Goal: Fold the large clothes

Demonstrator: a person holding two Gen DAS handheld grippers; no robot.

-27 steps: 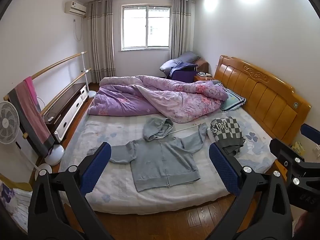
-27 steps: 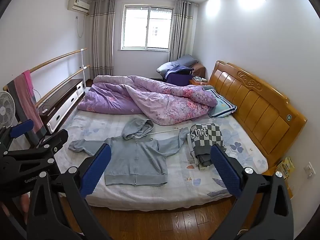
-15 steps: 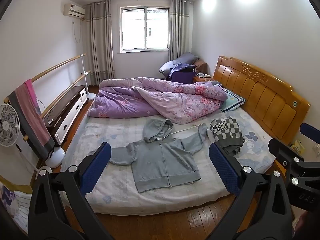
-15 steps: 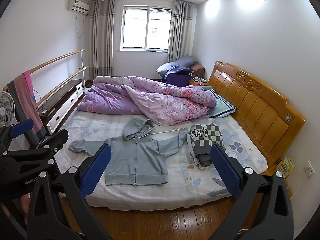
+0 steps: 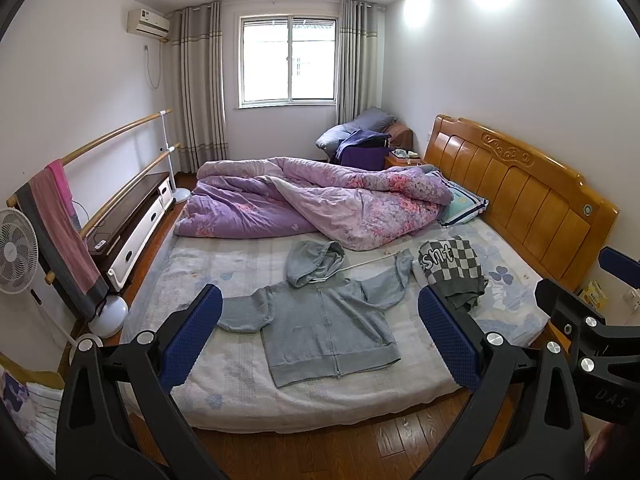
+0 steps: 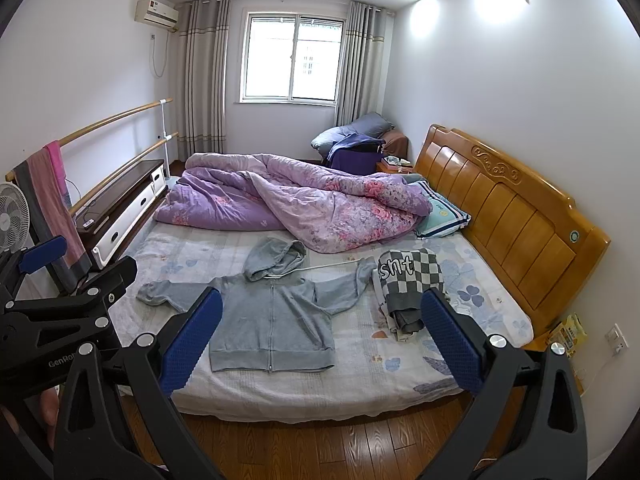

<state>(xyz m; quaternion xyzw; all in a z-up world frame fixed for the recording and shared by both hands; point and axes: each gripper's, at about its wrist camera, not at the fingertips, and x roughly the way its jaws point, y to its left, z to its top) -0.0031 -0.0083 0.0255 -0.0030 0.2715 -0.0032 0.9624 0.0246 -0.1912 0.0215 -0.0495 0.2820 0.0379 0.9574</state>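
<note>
A grey zip hoodie lies spread flat, front up, on the near half of the bed, sleeves out to both sides and hood bunched at the top. To its right sits a folded black-and-white checked garment. My left gripper hangs open well short of the bed, nothing between its blue pads. My right gripper is open too and holds nothing. Each gripper shows at the edge of the other's view.
A crumpled purple floral quilt covers the far half of the bed. The wooden headboard stands on the right. A fan, a towel rail and a low cabinet line the left wall. Wood floor lies below.
Both views have tilted up and drawn back slightly, so the hoodie and bed sit a little lower in frame. Both grippers stay open and nothing on the bed has moved.
</note>
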